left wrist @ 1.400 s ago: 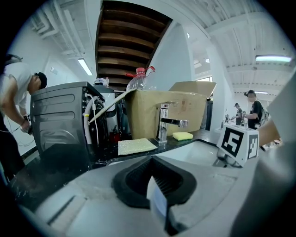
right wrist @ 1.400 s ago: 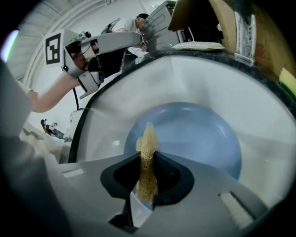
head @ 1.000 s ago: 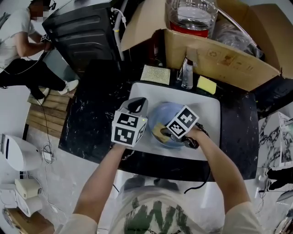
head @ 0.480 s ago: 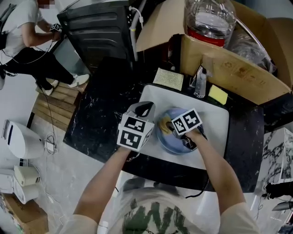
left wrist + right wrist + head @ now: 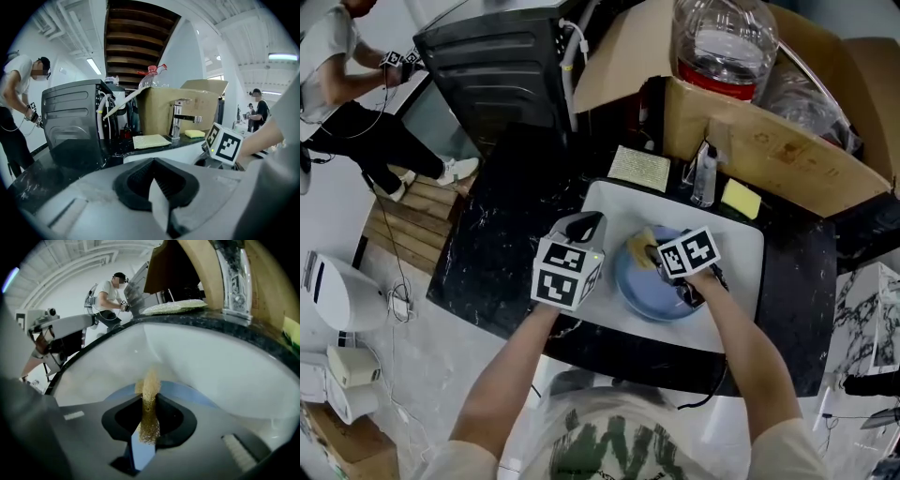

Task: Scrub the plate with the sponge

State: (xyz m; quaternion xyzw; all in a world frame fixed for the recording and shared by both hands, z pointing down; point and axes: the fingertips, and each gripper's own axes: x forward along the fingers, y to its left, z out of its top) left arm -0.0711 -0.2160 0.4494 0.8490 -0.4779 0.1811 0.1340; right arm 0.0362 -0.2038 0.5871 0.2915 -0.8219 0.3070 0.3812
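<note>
A round blue plate (image 5: 661, 286) lies in the white sink basin (image 5: 741, 246). My right gripper (image 5: 649, 251) is shut on a yellow-brown sponge (image 5: 637, 248) and holds it against the plate's far left rim. In the right gripper view the sponge (image 5: 150, 404) stands squeezed between the jaws, with the blue plate (image 5: 190, 393) just beyond them. My left gripper (image 5: 589, 223) hovers over the sink's left rim, beside the plate and apart from it. Its jaws (image 5: 159, 187) look shut with nothing held.
A faucet (image 5: 705, 178) stands behind the sink, with a yellow sponge (image 5: 741, 199) to its right and a green cloth (image 5: 640, 169) to its left. Behind are a cardboard box (image 5: 769, 131) and a black machine (image 5: 502, 66). A person (image 5: 337, 84) works at the top left.
My right gripper has slid the sponge from the plate's near left part to its far left rim. The left gripper has stayed at the sink's left rim.
</note>
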